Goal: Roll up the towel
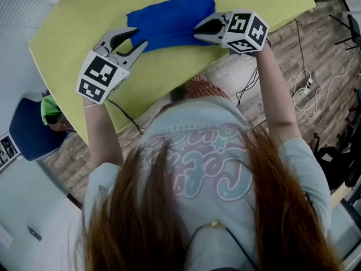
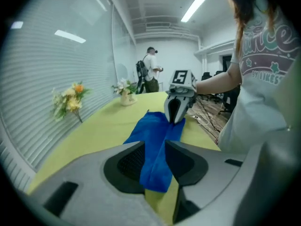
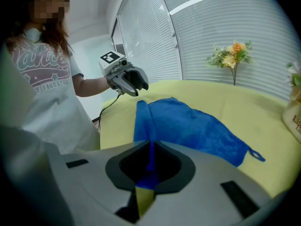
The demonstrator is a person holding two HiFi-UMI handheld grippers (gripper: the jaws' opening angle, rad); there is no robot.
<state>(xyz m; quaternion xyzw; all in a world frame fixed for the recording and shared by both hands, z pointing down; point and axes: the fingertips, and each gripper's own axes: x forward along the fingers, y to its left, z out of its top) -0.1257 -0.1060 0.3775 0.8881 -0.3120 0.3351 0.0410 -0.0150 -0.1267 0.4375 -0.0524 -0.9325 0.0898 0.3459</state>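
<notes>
The towel lies on the table. One fold runs between the parted jaws of my left gripper and straight ahead to my right gripper, whose jaws pinch the far end. Flowers stand far left of the left jaws, with a vase ahead and to the left.

The head view looks steeply down over the table. The 2 gripper views sit low, facing each other across the towel.
</notes>
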